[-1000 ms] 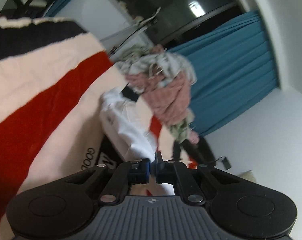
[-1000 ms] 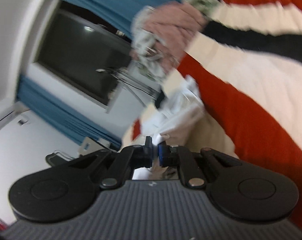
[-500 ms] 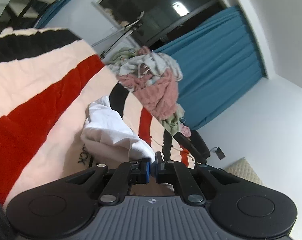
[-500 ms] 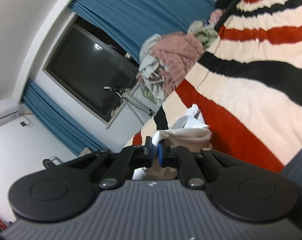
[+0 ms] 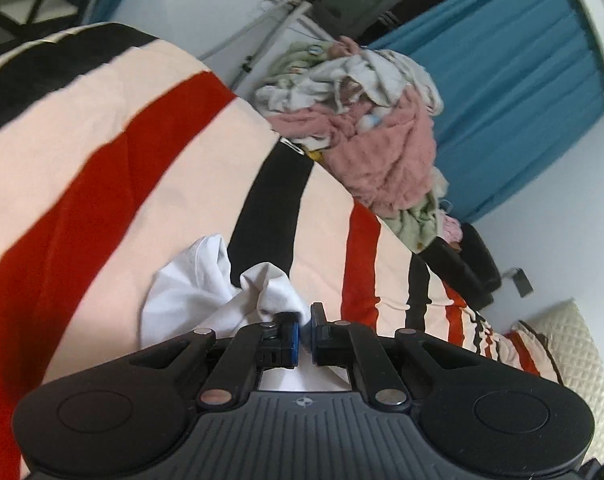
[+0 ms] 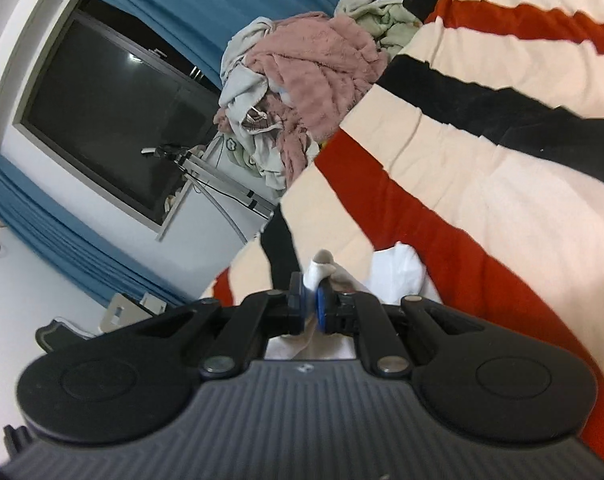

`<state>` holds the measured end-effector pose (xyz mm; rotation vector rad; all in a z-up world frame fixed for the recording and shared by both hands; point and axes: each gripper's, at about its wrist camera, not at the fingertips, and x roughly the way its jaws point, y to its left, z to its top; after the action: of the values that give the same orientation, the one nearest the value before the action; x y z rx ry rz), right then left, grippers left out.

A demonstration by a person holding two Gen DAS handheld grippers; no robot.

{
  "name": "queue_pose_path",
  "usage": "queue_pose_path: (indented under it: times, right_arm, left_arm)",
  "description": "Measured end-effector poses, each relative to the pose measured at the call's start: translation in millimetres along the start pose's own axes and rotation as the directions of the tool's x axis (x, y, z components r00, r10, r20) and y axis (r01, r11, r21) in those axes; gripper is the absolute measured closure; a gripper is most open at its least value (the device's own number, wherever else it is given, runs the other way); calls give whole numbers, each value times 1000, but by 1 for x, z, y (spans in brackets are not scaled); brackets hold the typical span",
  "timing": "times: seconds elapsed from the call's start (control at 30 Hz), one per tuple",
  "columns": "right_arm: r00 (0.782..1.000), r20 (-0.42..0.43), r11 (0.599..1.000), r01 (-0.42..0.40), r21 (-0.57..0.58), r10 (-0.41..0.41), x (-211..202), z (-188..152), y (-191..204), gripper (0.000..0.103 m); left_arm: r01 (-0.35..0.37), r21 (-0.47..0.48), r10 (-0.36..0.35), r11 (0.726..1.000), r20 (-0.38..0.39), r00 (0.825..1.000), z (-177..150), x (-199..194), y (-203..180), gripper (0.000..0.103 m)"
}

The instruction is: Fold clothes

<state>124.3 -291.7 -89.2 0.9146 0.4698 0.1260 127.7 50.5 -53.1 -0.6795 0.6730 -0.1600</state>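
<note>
Jaws pinched shut, your left gripper [image 5: 305, 330] and right gripper [image 6: 309, 306] each clamp an edge of the crumpled white cotton garment [image 5: 190, 292], bunched on the red, black and cream striped blanket [image 5: 102, 168]. Spread both grips evenly apart, taut before folding.

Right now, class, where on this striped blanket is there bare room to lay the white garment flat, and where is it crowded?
Bare blanket lies on the wide red and cream stripes around the white garment, which both grippers pinch. Crowded: the clothes pile at the far edge, before the blue curtain.
</note>
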Motion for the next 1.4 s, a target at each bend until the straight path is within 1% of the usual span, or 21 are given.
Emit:
queue_pose_path:
  times: [0.13,0.2,0.27,0.3,0.33,0.37,0.4,0.47,0.53,0.57,0.6,0.67,0.7,0.73,0.8,0.83,0.97,1.07,1.13,1.27,1.4]
  right_arm:
    - [1000,-19,1000,-8,-27,8,31,5,-18,93]
    - [999,-42,998,-24,-59,21,41,7,-18,91]
    - [996,-79,994,-46,-100,38,50,9,-16,83]
    - [992,-110,990,-73,-122,59,53,10,-13,59]
    - [986,-135,985,-113,-133,95,53,9,-11,26]
    - [978,-160,978,-154,-142,131,54,8,-9,14]
    - [973,-173,971,-179,-156,152,54,7,-7,11]
    - [971,-173,961,-198,-191,165,52,4,-3,11]
    - [971,-169,949,-206,-239,169,51,1,2,16]
    - [975,-162,939,-196,-283,155,51,-1,4,22]
    - [979,-158,925,-175,-337,128,53,-4,8,34]
    - [987,-158,886,-97,-453,27,62,-12,16,45]
    - [987,-158,860,-51,-509,-35,69,-17,19,54]
    - [983,-154,832,-6,-555,-96,76,-23,20,57]
    - [969,-161,788,50,-614,-187,90,-33,15,59]
    - [964,-169,776,57,-628,-207,96,-39,12,59]
    - [965,-157,769,64,-636,-210,98,-47,7,59]
    - [970,-148,779,60,-624,-194,83,-44,13,56]
    - [973,-144,783,54,-620,-181,69,-47,19,56]
    - [976,-132,763,50,-644,-175,37,-57,31,56]
    - [972,-139,735,45,-677,-187,11,-75,35,56]
  left_arm:
    - [32,30,-32,999,-5,999,2,28,12,97]
    - [65,50,-64,997,-16,998,5,34,14,93]
    - [97,70,-95,993,-28,995,7,40,17,88]
    - [113,80,-111,990,-33,993,8,44,19,78]
    - [130,89,-127,988,-40,991,10,47,20,74]
    - [140,95,-136,986,-50,990,11,48,20,61]
    - [149,99,-143,984,-61,988,11,49,19,42]
    - [155,151,-149,976,-55,987,10,48,14,21]
    - [126,238,-124,963,-22,992,4,46,5,21]
    - [99,280,-99,955,-17,995,1,48,1,21]
    - [73,320,-73,945,-13,997,-2,50,-3,21]
    - [13,376,-8,926,-13,1000,-10,59,-8,21]
    - [-10,400,18,916,-16,1000,-14,65,-9,21]
    - [-30,422,40,906,-14,999,-18,70,-8,22]
    - [-69,463,81,884,-7,997,-26,81,-8,22]
    - [-84,479,100,874,-8,995,-29,85,-8,22]
    - [-117,544,136,831,5,991,-43,82,-11,22]
    - [-110,516,129,850,-1,992,-50,64,-10,22]
    - [-110,523,126,845,5,992,-55,49,-13,22]
    - [-121,536,150,835,-12,989,-67,19,-17,23]
    - [-143,512,204,847,-64,977,-78,0,-9,23]
